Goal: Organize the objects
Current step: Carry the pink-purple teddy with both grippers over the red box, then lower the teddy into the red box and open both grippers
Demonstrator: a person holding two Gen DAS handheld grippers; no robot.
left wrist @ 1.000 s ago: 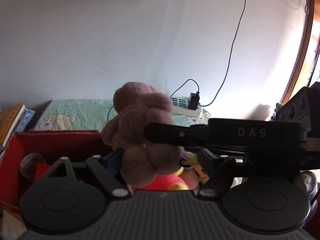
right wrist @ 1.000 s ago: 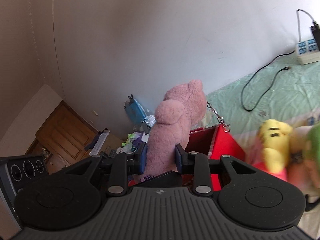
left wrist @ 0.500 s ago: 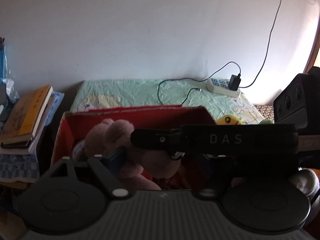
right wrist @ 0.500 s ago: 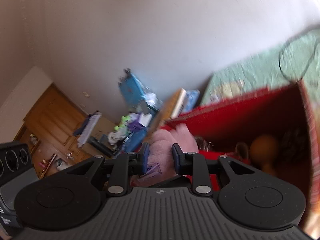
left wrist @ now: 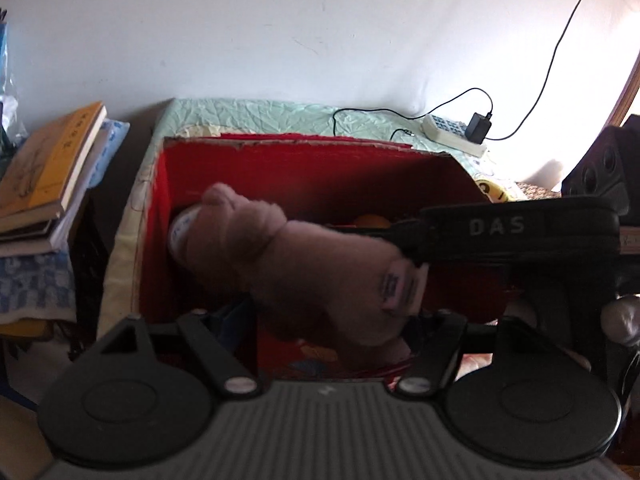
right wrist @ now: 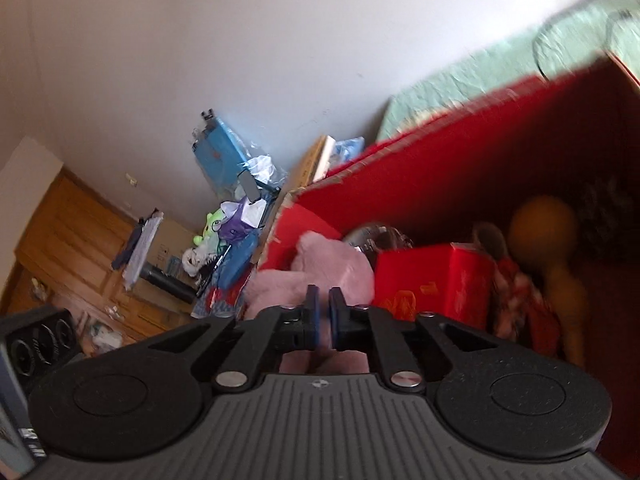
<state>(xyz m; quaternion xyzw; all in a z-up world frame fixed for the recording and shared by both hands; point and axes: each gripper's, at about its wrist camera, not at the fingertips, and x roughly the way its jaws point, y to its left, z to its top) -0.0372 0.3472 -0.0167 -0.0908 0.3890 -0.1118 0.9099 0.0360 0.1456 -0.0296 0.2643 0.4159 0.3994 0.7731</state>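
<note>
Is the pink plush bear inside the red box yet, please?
Inside: the pink plush bear lies below the red box rim, among other items.

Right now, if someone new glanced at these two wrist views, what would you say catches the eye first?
The pink plush bear stands out, lying inside the big red box on the pale green bedspread, with both the left gripper and the right gripper closed on it. Next, an orange doll beside a small red carton deeper in the box.
</note>
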